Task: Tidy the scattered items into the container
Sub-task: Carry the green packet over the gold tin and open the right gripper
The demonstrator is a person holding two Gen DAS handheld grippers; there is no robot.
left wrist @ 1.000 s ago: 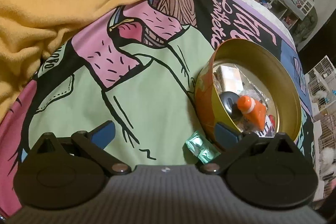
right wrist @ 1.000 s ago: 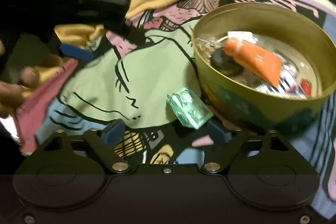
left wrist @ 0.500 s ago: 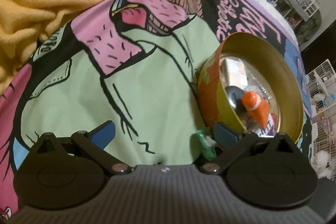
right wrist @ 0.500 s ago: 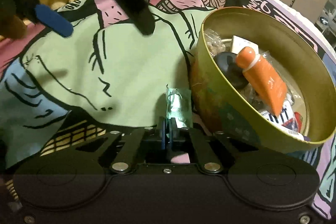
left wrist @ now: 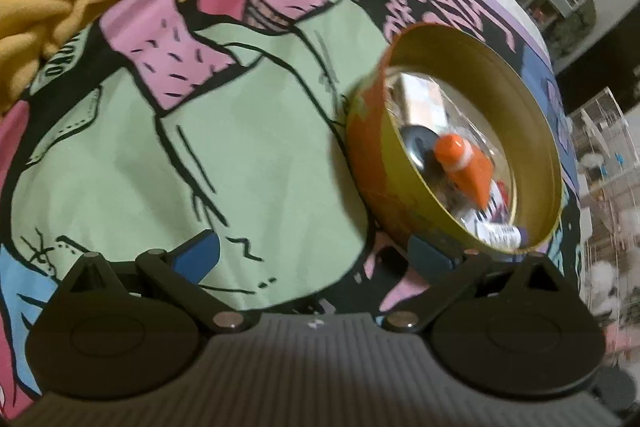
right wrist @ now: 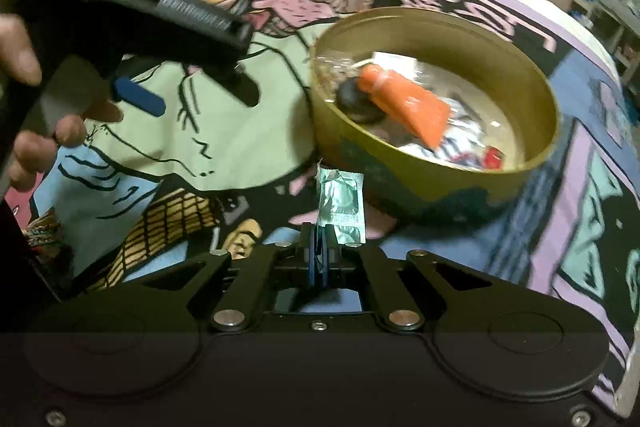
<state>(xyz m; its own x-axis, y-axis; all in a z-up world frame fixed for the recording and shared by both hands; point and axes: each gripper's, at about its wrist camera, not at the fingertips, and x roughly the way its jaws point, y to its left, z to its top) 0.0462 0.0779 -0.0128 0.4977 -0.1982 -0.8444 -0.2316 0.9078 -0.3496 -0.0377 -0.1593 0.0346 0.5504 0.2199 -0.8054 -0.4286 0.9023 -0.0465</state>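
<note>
right tool: clamped on green packet | tin: just ahead-right | left tool: jaws apart, empty, tin at right finger

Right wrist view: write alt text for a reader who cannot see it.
The right gripper is shut on a small green foil packet, held upright just in front of a round gold tin that already holds an orange tube and other small items. The tin sits on a cartoon-print cloth; the open left gripper is at upper left.
</note>
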